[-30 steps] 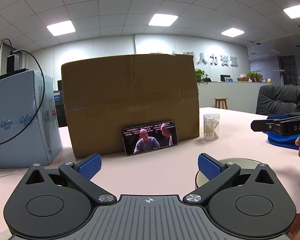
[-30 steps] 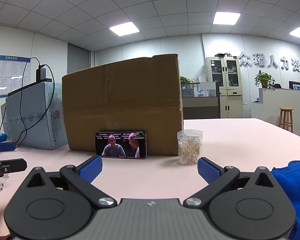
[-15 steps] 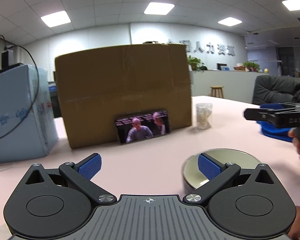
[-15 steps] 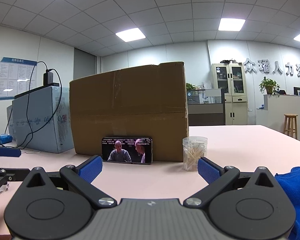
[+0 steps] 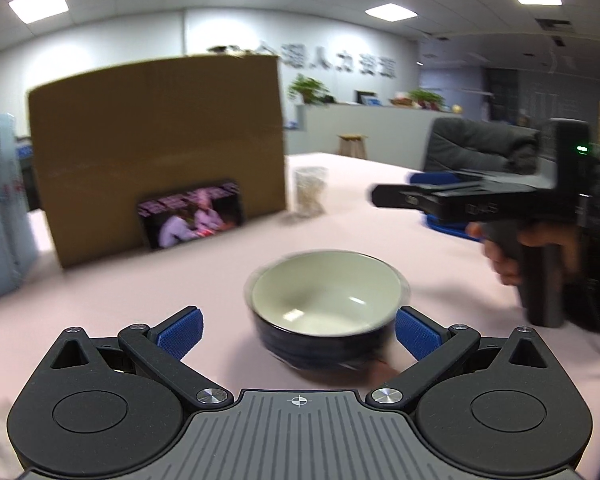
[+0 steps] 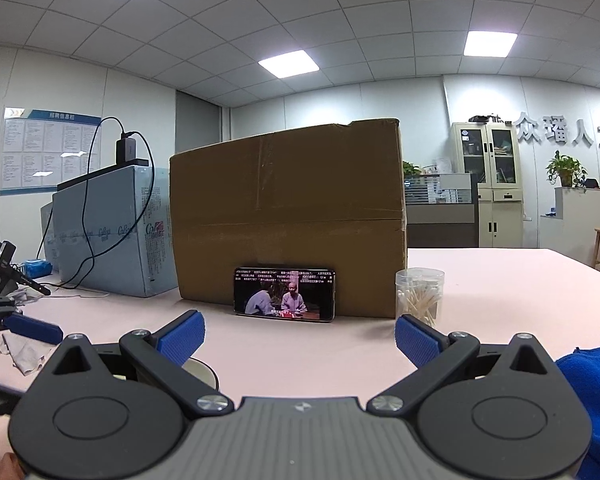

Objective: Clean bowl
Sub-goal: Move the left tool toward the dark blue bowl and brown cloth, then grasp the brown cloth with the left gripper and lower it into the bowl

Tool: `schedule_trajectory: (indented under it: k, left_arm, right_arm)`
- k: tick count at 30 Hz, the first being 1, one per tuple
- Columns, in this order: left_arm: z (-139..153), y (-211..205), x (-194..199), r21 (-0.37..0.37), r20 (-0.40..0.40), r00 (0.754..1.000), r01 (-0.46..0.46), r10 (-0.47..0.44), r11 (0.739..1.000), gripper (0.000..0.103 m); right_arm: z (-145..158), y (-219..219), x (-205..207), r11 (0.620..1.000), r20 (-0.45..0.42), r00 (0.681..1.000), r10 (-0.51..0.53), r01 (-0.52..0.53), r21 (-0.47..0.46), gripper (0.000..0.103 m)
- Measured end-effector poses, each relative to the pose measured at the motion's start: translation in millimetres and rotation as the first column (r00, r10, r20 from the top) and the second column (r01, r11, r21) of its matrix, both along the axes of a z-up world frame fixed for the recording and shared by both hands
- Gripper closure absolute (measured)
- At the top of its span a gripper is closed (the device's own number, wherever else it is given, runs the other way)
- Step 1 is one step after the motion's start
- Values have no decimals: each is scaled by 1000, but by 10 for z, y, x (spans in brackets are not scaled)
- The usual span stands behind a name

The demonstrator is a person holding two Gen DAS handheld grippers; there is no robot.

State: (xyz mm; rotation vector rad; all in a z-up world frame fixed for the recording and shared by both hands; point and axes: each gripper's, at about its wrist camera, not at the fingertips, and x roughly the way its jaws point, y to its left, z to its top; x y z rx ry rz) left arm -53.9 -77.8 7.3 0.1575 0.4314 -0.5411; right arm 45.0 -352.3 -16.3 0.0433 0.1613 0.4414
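Between my left gripper's (image 5: 298, 330) spread blue pads (image 5: 179, 331) sits the bowl (image 5: 325, 306), dark outside, cream inside, upright on the pink table (image 5: 100, 300) and closer to the right pad; jaws wide, nothing gripped. It looks blurred, so I can't tell whether that pad touches it. Off to the right, my right hand (image 5: 540, 250) holds the other tool level above the table. On that side, my right gripper (image 6: 299, 340) is also wide open and empty, pointing at the phone (image 6: 284, 295) leaning on the cardboard box (image 6: 288, 216), cotton swab jar (image 6: 419, 295) just beside. Blue cloth (image 6: 588, 392) lies at my right edge; the bowl's rim peeks out lower left.
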Motion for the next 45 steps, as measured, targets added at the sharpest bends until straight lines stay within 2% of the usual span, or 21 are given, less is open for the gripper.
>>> schedule_trajectory:
  k: [9,14,16,19,20,22,23,24,25,27,29,36,42,45]
  left_arm:
    - [-125,-389,-151,62,-97,980,178,-172,982,2]
    - [-223,-479,-142,84,-170,964,223,-206,971,9]
    - [-254,-455,-117,80,-194,962,212,-193,974,13]
    - [-290,-368,-61,31,-239,955,185,-173,982,25]
    - [-291,-352,-59,26,-239,957,175,-164,984,31]
    - [-286,-321,-61,22,-230,962,157,-148,987,51]
    - [-281,-298,-52,11,-232,962,149,-143,989,67]
    - [-275,-278,-45,4,-235,962,142,-137,990,76]
    - [-270,-259,-40,0,-237,962,136,-132,991,79]
    - [-252,-235,-39,-11,-235,963,134,-133,991,87]
    - [-214,-206,-40,-24,-221,966,131,-133,991,90]
    - [95,-136,-76,-55,-96,986,130,-135,990,91]
    - [349,-147,146,23,23,997,77,-78,997,91]
    - [405,-174,383,46,33,997,67,-68,997,91]
  right_arm:
    - [-11,0,1,1000,-25,1000,4,-4,9,0]
    - [-17,8,-6,1000,-31,1000,3,-3,8,0]
    - [-19,8,1,1000,-34,999,4,-3,8,0]
    - [-24,12,8,1000,-38,999,2,-2,7,0]
    - [-25,12,9,1000,-39,999,2,-2,7,0]
    - [-25,12,12,1000,-41,999,2,-1,8,0]
    - [-26,12,13,1000,-41,999,1,-1,8,0]
    - [-27,12,15,1000,-42,999,1,-1,8,0]
    - [-29,13,16,1000,-43,999,1,0,8,0]
    - [-33,12,22,1000,-45,999,0,0,9,0]
    - [-37,12,26,1000,-45,999,0,1,9,0]
    - [-51,9,37,1000,-50,999,-2,2,12,0]
    - [-57,-5,43,1000,-58,998,-4,5,20,0]
    - [-57,-18,46,1000,-64,998,-3,4,29,0]
